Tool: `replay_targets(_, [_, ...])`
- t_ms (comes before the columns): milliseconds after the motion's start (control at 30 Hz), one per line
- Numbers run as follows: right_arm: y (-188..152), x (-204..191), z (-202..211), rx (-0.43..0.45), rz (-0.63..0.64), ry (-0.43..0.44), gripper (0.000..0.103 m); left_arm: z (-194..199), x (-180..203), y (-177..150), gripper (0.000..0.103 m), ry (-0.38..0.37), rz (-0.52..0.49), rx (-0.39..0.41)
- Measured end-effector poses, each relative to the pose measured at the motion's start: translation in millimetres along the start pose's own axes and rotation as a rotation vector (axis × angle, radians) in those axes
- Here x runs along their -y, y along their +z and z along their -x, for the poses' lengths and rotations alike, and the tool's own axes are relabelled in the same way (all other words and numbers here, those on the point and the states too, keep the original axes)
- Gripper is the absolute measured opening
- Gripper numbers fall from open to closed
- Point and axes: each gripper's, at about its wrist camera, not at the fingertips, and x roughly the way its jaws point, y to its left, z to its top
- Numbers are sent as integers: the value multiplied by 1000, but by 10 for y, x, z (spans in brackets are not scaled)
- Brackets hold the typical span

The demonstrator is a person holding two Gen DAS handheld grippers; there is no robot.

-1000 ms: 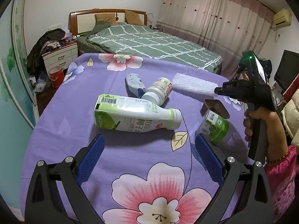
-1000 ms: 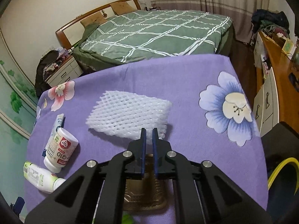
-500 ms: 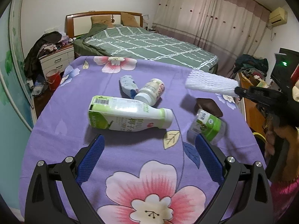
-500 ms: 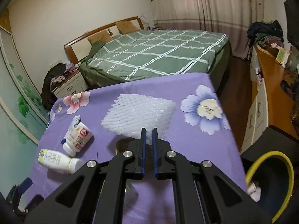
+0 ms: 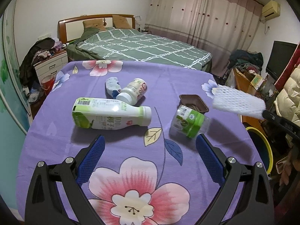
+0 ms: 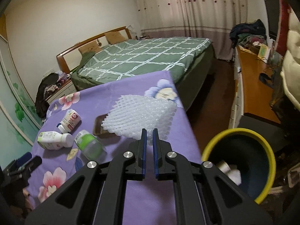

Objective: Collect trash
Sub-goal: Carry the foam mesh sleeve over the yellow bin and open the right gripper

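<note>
My right gripper [image 6: 148,133] is shut on a white foam net sleeve [image 6: 142,114], held in the air over the right edge of the purple flowered tablecloth [image 6: 116,91]. The same white foam net sleeve [image 5: 238,103] shows at the right of the left wrist view. A yellow-rimmed bin [image 6: 241,133] with trash in it stands on the floor to the right. My left gripper [image 5: 150,146] is open above the cloth, nothing between its fingers. Ahead of it lie a big green-and-white bottle [image 5: 110,114], a green-labelled jar [image 5: 187,121], a white bottle [image 5: 133,91] and a brown tray [image 5: 193,103].
A small blue crumpled pack [image 5: 112,86] lies behind the white bottle. A green checked bed [image 5: 140,45] stands beyond the table. A wooden desk [image 6: 251,86] with clutter runs along the right wall; a bedside cabinet [image 5: 50,63] stands far left.
My right gripper has lifted the foam net sleeve off the cloth and carried it right, toward the table's edge; the bin has come into view. My left gripper drifted slightly.
</note>
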Motion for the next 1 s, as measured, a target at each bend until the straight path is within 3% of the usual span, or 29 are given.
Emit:
replay_targets(467, [-419,912,587,49,-100,-158,6,45,353,-16,96,-19,-64,2])
replay_targets(833, [-689,1405,482,-10,-195,-236,9,39,571,-46,96,-33,-106,-10])
replay_targets(1000, [-744,1445,432,-21,-207,-248,21,9,597,-54,96,-36,-112,-20])
